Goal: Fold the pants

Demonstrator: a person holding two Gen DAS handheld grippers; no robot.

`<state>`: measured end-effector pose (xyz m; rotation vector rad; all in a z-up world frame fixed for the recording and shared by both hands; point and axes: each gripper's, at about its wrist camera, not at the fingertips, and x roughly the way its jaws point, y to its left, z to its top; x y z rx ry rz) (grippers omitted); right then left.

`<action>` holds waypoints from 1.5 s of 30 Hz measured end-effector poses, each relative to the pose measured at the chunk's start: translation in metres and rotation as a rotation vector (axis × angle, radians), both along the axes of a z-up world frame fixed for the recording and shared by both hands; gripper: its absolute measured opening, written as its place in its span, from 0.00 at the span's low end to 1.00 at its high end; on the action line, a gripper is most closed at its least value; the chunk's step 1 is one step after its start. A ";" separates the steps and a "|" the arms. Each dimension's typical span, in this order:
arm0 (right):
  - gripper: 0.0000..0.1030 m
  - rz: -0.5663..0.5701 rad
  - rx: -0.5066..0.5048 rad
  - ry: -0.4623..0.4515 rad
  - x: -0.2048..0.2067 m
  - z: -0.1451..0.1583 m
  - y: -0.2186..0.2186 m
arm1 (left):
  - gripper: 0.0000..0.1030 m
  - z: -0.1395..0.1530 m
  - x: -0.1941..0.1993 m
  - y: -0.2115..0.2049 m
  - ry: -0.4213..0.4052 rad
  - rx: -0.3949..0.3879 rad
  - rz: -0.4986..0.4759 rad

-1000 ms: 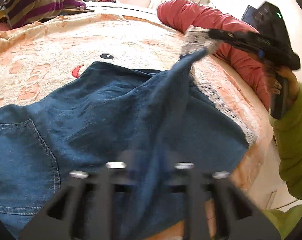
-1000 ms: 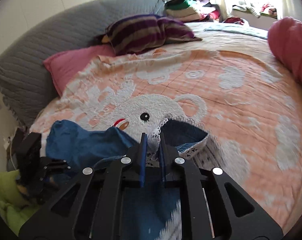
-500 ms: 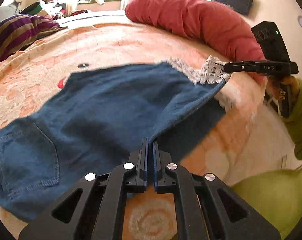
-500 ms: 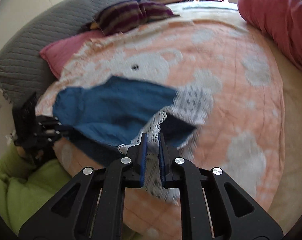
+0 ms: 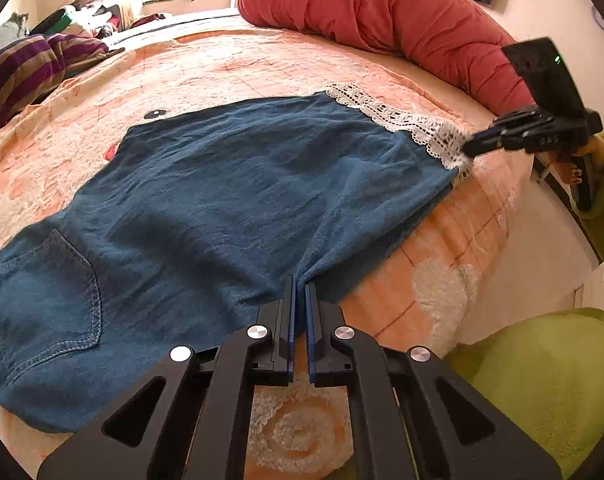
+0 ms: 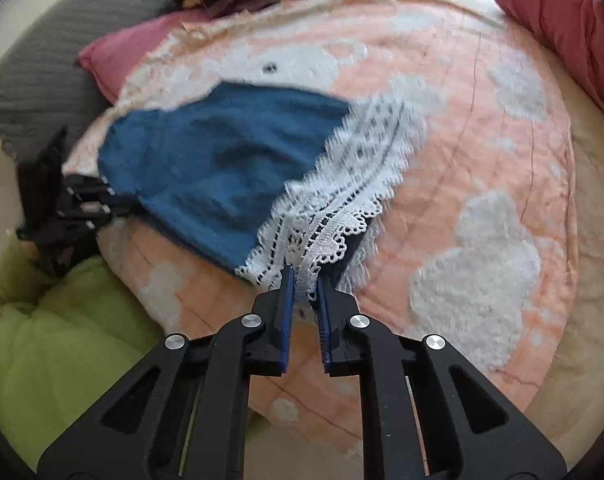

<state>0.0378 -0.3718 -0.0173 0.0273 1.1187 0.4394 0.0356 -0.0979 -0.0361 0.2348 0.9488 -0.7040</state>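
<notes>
On the peach bedspread (image 5: 230,60), blue denim pants (image 5: 230,200) lie spread flat, pinched at two edges by my grippers.

From my left wrist camera, my left gripper (image 5: 299,280) is clamped on the near folded edge of the pants; a stitched back pocket (image 5: 50,304) sits to the left, the white lace hem (image 5: 398,120) at the far right, where my right gripper (image 5: 472,147) bites it beside a red bolster (image 5: 402,20). From my right wrist camera, my right gripper (image 6: 305,276) is closed on the lace hem (image 6: 342,200) near the bed's edge, the denim (image 6: 222,152) stretching away to my left gripper (image 6: 122,202), with a pink pillow (image 6: 126,52) and grey headboard (image 6: 54,48) beyond.
</notes>
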 end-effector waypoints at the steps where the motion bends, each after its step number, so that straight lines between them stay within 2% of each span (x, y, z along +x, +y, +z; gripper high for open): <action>1: 0.06 0.006 -0.014 0.019 0.000 -0.008 0.001 | 0.06 -0.002 0.001 -0.001 0.006 0.003 0.001; 4: 0.09 0.017 0.000 0.022 0.000 -0.007 -0.002 | 0.07 -0.003 0.002 0.001 0.013 -0.002 -0.003; 5: 0.18 0.022 -0.014 0.014 -0.001 -0.002 -0.004 | 0.09 -0.002 0.001 0.002 0.013 -0.006 -0.007; 6: 0.31 0.022 -0.034 -0.006 -0.001 0.005 -0.007 | 0.18 0.000 -0.002 0.004 0.016 -0.009 -0.016; 7: 0.33 0.008 -0.049 -0.044 0.000 0.013 -0.014 | 0.35 0.003 -0.004 0.005 0.026 -0.024 -0.027; 9: 0.36 -0.048 -0.002 -0.110 0.009 0.031 -0.031 | 0.50 0.011 -0.010 0.009 0.036 -0.076 -0.058; 11: 0.38 -0.100 0.028 -0.168 0.025 0.039 -0.043 | 0.52 0.027 -0.015 0.013 -0.011 -0.097 -0.070; 14: 0.38 -0.139 0.090 -0.171 0.063 0.032 -0.048 | 0.62 0.044 0.001 0.019 -0.054 -0.090 -0.011; 18: 0.38 -0.159 0.116 -0.112 0.121 0.003 -0.044 | 0.62 0.059 0.057 0.030 -0.049 -0.093 0.110; 21: 0.38 -0.155 0.125 -0.059 0.151 -0.018 -0.040 | 0.62 0.056 0.114 0.037 -0.018 -0.106 0.219; 26: 0.39 -0.110 0.130 -0.054 0.163 -0.035 -0.030 | 0.62 0.017 0.190 0.031 0.061 -0.016 0.289; 28: 0.32 -0.100 0.148 -0.059 0.162 -0.035 -0.030 | 0.62 0.000 0.207 0.030 0.108 -0.020 0.293; 31: 0.20 -0.084 0.181 -0.075 0.157 -0.034 -0.030 | 0.61 -0.019 0.218 0.029 0.160 -0.052 0.307; 32: 0.15 -0.079 0.197 -0.081 0.155 -0.031 -0.031 | 0.55 -0.018 0.216 0.028 0.156 -0.073 0.310; 33: 0.13 -0.077 0.199 -0.097 0.153 -0.027 -0.031 | 0.29 -0.018 0.213 0.028 0.159 -0.093 0.301; 34: 0.13 -0.074 0.184 -0.134 0.150 -0.018 -0.032 | 0.12 -0.013 0.211 0.029 0.144 -0.104 0.303; 37: 0.12 -0.076 0.158 -0.211 0.153 0.001 -0.035 | 0.12 0.003 0.207 0.027 0.085 -0.124 0.304; 39: 0.12 -0.073 0.107 -0.252 0.163 0.009 -0.034 | 0.12 0.007 0.210 0.018 0.058 -0.097 0.300; 42: 0.13 -0.070 0.068 -0.226 0.185 0.000 -0.031 | 0.12 -0.002 0.218 0.010 0.045 -0.047 0.328; 45: 0.15 -0.068 -0.005 -0.158 0.199 -0.026 -0.025 | 0.16 -0.016 0.223 0.013 0.056 -0.048 0.358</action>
